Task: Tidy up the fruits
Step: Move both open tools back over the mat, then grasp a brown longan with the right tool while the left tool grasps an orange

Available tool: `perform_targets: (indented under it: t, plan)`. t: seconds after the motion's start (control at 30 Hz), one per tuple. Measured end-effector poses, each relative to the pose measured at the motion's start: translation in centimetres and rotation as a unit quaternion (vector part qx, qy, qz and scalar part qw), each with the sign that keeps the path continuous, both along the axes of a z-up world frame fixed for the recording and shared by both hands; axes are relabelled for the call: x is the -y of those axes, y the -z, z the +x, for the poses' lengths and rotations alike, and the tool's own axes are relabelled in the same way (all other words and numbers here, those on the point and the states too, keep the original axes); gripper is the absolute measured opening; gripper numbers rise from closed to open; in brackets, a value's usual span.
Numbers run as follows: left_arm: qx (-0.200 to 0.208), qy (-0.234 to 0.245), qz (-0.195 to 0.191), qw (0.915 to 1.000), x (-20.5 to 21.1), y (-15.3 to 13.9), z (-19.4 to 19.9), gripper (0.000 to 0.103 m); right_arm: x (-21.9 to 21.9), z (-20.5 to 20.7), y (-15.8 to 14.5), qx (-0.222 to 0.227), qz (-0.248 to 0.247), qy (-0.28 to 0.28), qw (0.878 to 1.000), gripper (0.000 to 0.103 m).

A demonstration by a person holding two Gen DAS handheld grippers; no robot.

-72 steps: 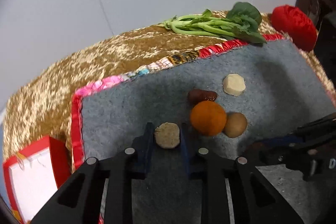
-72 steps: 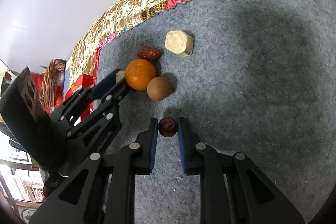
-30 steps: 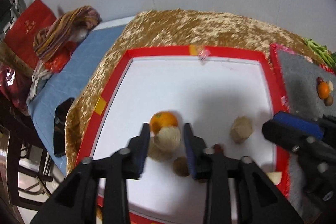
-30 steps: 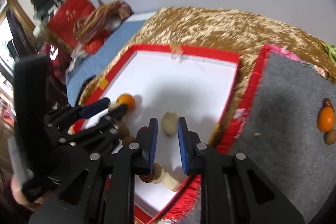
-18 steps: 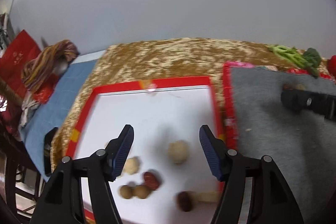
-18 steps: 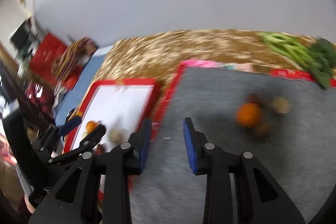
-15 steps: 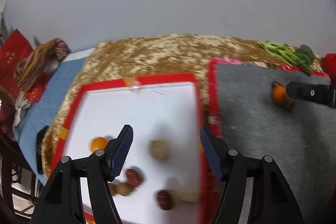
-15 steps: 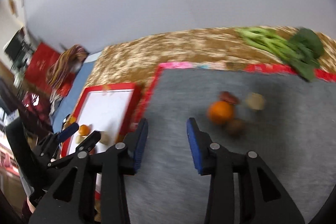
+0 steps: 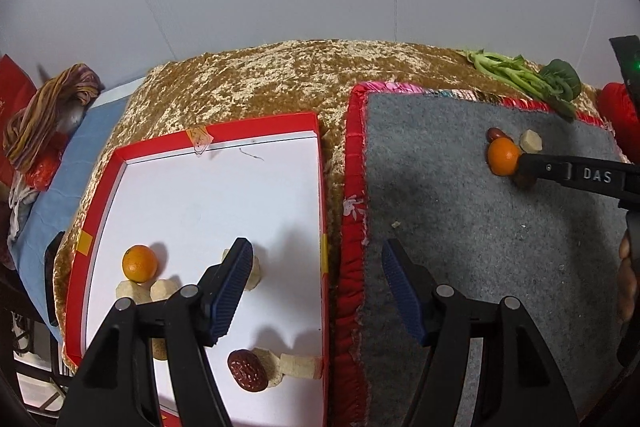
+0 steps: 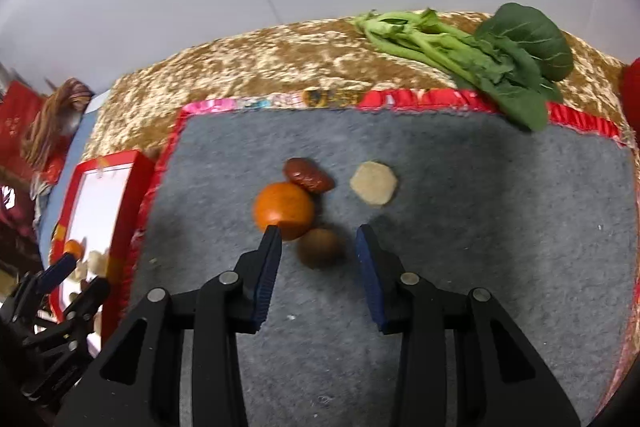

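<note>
Two grippers are in view, both with jaws spread wide and holding nothing. The right gripper (image 10: 318, 241) hovers low over the grey mat (image 10: 480, 267), pointing forward and tilted down, its jaws either side of a small brown round fruit (image 10: 320, 247) that sits just ahead of the gap; whether the pads touch it cannot be told. Just beyond its left fingertip lies an orange (image 10: 284, 205), touching a red date (image 10: 308, 175) further ahead, and a pale cut piece (image 10: 374, 183) rests ahead and to the right, apart from the others. Leafy greens (image 10: 472, 61) lie far ahead to the right, at the mat's back edge. The left gripper (image 9: 316, 275) hangs higher, straddling the border between the red-rimmed white tray (image 9: 316, 187) and the mat; its left finger is over the tray, its right finger over the mat. Below and to its left in the tray sit a second orange (image 9: 139, 263), several pale pieces (image 9: 162, 289) and another red date (image 9: 247, 370) close beneath the jaws. From this view the right gripper's finger reaches in from the right to the mat's orange, and part of a hand (image 9: 628, 283) shows at the right edge
</note>
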State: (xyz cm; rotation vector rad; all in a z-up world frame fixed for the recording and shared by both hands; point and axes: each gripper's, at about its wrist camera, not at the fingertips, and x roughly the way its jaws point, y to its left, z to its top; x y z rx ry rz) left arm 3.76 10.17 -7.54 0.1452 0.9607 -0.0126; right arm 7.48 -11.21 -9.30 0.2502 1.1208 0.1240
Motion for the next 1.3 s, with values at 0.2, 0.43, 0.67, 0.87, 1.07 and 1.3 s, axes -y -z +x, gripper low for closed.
perform_targets:
  t: [0.2,0.43,0.67,0.87,1.07,1.3]
  plan:
    - [0.000,0.002,-0.006,1.0000,-0.3,-0.1,0.1,0.067,-0.8,0.7,0.9,-0.010,-0.008,-0.018,1.000,0.041]
    - [-0.001,0.005,-0.006,1.0000,-0.2,0.0,0.1,0.067,-2.5,0.5,1.6,-0.034,0.009,-0.051,0.998,0.042]
    - [0.001,0.011,-0.009,0.9999,0.2,0.1,0.3,0.067,-2.2,0.1,1.5,-0.028,0.011,-0.049,0.998,0.029]
    - [0.024,0.031,-0.035,0.9986,1.9,-0.3,1.4,0.067,1.3,-1.2,0.2,-0.021,0.024,-0.021,0.999,0.029]
    - [0.050,0.070,-0.046,0.9952,6.5,0.9,3.6,0.067,3.3,-3.0,0.3,-0.026,-0.008,-0.027,0.999,0.029]
    - [0.076,0.100,-0.027,0.9917,10.5,2.2,5.0,0.072,4.0,-4.3,1.5,-0.038,-0.024,-0.045,0.998,0.029]
